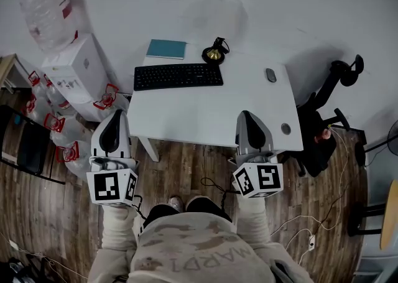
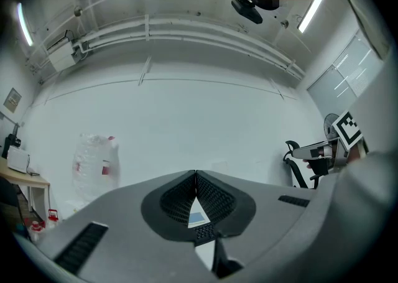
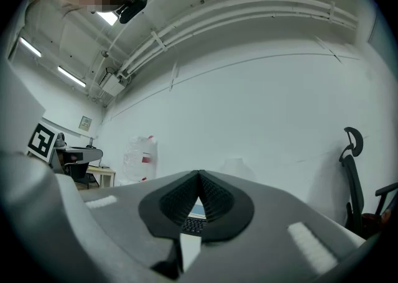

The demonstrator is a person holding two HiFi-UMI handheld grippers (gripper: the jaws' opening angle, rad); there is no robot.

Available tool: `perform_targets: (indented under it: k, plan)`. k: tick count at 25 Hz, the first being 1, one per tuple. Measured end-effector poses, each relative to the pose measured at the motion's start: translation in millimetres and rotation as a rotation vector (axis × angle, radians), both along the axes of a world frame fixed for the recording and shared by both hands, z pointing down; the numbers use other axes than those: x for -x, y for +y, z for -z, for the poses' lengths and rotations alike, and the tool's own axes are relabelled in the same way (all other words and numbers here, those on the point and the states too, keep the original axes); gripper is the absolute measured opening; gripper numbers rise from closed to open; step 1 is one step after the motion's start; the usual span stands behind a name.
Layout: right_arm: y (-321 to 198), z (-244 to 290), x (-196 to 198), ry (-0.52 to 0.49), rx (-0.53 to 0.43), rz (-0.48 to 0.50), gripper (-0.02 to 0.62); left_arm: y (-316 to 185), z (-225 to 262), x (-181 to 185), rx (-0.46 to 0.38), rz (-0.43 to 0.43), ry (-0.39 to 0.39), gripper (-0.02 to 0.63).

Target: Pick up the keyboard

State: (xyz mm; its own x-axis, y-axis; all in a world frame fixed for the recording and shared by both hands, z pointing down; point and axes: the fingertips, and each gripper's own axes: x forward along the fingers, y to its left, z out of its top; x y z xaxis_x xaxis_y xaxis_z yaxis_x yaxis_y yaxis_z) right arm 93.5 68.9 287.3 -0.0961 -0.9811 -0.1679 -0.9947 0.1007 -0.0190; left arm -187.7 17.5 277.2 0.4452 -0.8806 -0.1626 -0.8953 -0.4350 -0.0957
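Observation:
A black keyboard [image 1: 178, 76] lies flat on the far left part of a white table [image 1: 211, 117]. Both grippers are held level at the table's near edge, well short of the keyboard. My left gripper [image 1: 115, 114] sits off the table's left front corner, my right gripper [image 1: 245, 115] over the front edge to the right. Each has its jaws pressed together with nothing between them. In the left gripper view a sliver of the keyboard [image 2: 204, 232] shows below the shut left gripper [image 2: 196, 173]. In the right gripper view the keyboard [image 3: 193, 225] shows the same way under the shut right gripper [image 3: 199, 173].
Behind the keyboard lie a teal notebook [image 1: 166, 48] and a black and gold object [image 1: 214, 53]; a mouse [image 1: 271, 75] rests at the right. A white box [image 1: 78, 70] and water bottles [image 1: 53, 123] crowd the left; a black office chair [image 1: 326, 117] stands right. Cables cross the wooden floor.

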Motion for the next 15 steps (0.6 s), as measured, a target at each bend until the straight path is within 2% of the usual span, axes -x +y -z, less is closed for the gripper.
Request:
perform_targets:
  k: [15]
  plan:
    - [-58,-1,-8,0.000,-0.001,0.009,0.009,-53,-3,-3,0.005,0.017,0.003,0.006]
